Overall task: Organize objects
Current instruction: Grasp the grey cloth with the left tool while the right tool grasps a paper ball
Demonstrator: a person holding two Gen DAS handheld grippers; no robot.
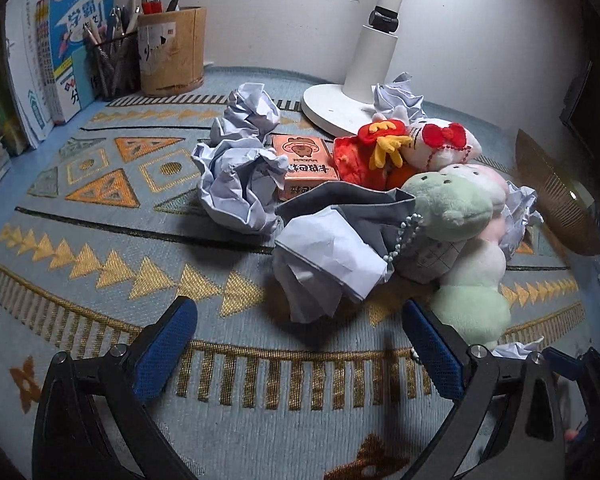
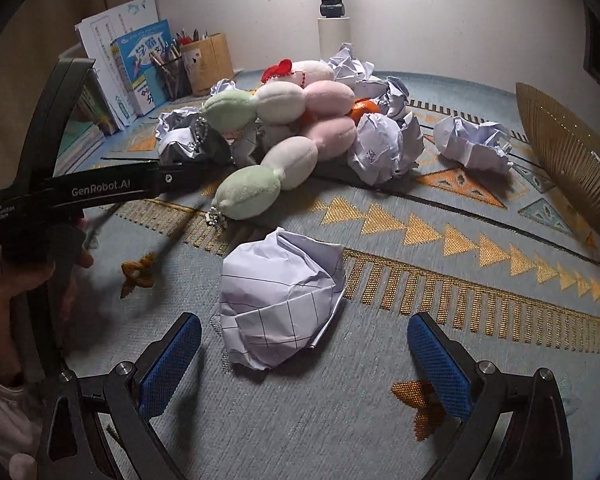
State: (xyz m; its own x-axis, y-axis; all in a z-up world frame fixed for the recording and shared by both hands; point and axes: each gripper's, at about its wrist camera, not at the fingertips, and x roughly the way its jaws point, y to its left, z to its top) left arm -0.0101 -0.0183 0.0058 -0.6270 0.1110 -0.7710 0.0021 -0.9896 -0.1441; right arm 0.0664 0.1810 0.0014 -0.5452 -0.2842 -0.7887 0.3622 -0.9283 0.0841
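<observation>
Left wrist view first: the left gripper (image 1: 300,334) hangs low over the patterned mat (image 1: 100,240), fingers spread wide apart and gripping nothing, with a crumpled paper ball (image 1: 324,264) lying just ahead between them. Behind it, two more paper wads (image 1: 240,188) are stacked one behind the other, touching an orange box (image 1: 306,164). One red plush (image 1: 364,152) and one white plush with a red bow (image 1: 440,144) crowd against the white lamp base (image 1: 332,108), and a green-and-pink caterpillar plush (image 1: 460,216) sprawls on the right. Two pen holders stand at the back left, a wire one (image 1: 112,64) beside a wooden one (image 1: 172,52), next to upright books (image 1: 64,52). Over to the right wrist view: the right gripper (image 2: 304,360) is also wide open and empty, a gridded paper ball (image 2: 284,300) sitting on the mat right in front of its fingers. Beyond, I count at least four more paper balls around the plush pile, though some are half hidden so the tally is rough; one (image 2: 472,142) lies apart near a woven basket (image 2: 568,152).
</observation>
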